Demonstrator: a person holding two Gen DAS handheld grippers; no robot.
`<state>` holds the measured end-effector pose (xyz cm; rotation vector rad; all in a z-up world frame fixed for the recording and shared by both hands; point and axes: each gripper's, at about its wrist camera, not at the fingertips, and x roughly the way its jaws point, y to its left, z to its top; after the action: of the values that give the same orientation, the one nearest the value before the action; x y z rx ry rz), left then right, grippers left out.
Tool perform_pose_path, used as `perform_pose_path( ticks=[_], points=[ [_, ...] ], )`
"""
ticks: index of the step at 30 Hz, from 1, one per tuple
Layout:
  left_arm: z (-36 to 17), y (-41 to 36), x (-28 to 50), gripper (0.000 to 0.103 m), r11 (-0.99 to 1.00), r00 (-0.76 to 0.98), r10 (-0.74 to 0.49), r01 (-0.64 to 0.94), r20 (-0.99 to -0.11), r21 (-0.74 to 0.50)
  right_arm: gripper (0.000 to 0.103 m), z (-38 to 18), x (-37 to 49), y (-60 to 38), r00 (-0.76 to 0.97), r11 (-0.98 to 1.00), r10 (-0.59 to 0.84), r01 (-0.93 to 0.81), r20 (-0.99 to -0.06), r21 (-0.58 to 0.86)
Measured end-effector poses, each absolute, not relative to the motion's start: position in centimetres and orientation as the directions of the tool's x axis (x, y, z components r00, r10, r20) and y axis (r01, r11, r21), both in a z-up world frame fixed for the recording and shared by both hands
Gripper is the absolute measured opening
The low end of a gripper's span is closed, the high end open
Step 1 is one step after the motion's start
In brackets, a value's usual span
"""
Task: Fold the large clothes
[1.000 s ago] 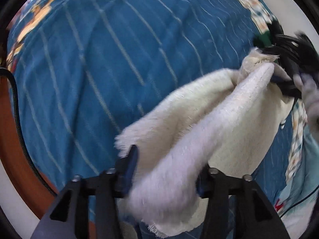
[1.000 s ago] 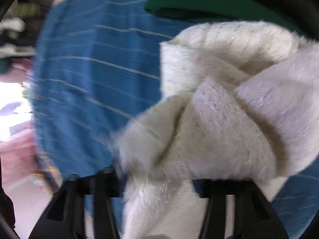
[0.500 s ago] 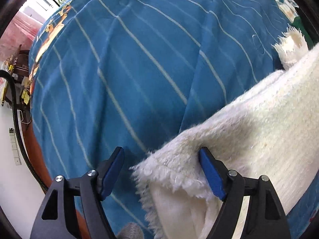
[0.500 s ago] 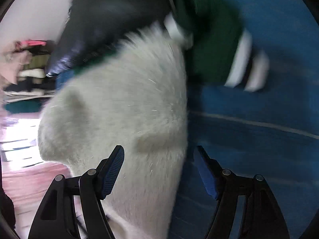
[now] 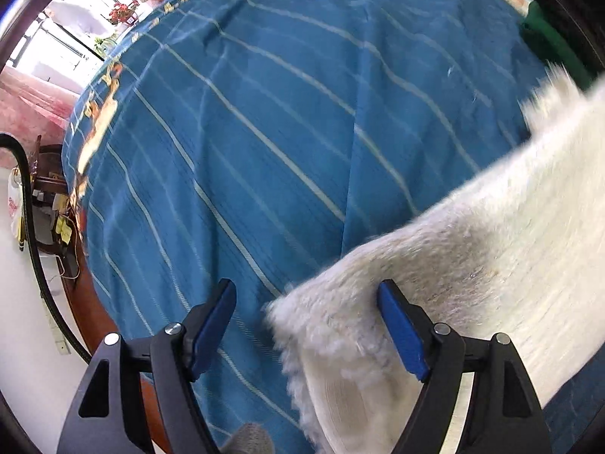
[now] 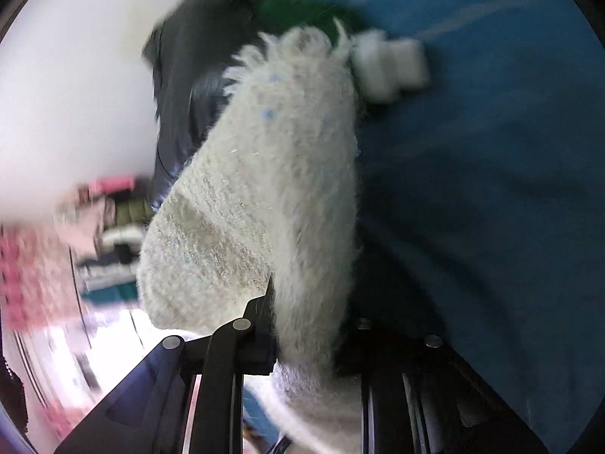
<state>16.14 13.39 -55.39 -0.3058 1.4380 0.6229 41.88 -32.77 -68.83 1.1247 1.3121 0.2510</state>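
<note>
A fluffy white garment (image 5: 472, 265) lies over the blue striped bedcover (image 5: 264, 132), running from lower middle to the right edge. My left gripper (image 5: 306, 325) is open, its blue pads wide apart; the garment's end lies between them against the right pad. In the right wrist view my right gripper (image 6: 308, 335) is shut on the white garment (image 6: 264, 189), which stretches away from the jaws toward a dark and green clothes pile. That view is blurred.
A green garment (image 6: 302, 11) with white cuffs (image 6: 389, 64) and a dark jacket (image 6: 189, 75) lie at the bed's far end. A wooden bed frame edge (image 5: 94, 302), black cable (image 5: 34, 227) and bedside clutter are at the left. A window is beyond.
My left gripper let go of the white garment and opened. My right gripper opened, then closed on the garment again and swung round; the garment went from bunched to stretched out.
</note>
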Motion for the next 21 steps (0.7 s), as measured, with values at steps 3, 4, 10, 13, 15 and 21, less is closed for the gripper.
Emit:
perform_pose_path(
  ticks=[3, 4, 10, 13, 15, 21],
  points=[
    [-53.0, 13.7, 16.8, 0.078, 0.820, 0.051, 0.186, -0.558, -0.981, 0.126, 0.019, -65.8, 34.5, -37.9, 0.345, 0.461, 0.659, 0.518, -0.669, 0.721],
    [-52.2, 13.7, 16.8, 0.078, 0.827, 0.062, 0.184, -0.549, -0.981, 0.120, 0.019, -65.0, 31.2, -39.3, 0.345, 0.457, 0.636, 0.553, -0.690, 0.697],
    [-50.5, 13.2, 15.8, 0.081, 0.848, 0.072, 0.196, -0.513, -0.978, 0.132, 0.022, -63.8, 15.4, -46.9, 0.267, 0.443, 0.488, 0.744, -0.831, 0.499],
    [-51.1, 11.6, 15.2, 0.081, 0.872, 0.049, 0.185, -0.468, -0.982, 0.141, 0.044, -66.9, 12.4, -49.1, 0.150, 0.451, 0.453, 0.812, -0.879, 0.371],
    [-51.4, 10.1, 15.2, 0.081, 0.890, 0.036, 0.183, -0.431, -0.982, 0.150, 0.054, -67.7, 11.9, -50.2, 0.048, 0.489, 0.435, 0.826, -0.899, 0.280],
    [-51.3, 6.1, 16.1, 0.081, 0.911, 0.067, 0.216, -0.373, -0.974, 0.176, 0.054, -59.1, 13.1, -50.6, 0.035, 0.727, 0.263, 0.649, -0.964, 0.222]
  ],
)
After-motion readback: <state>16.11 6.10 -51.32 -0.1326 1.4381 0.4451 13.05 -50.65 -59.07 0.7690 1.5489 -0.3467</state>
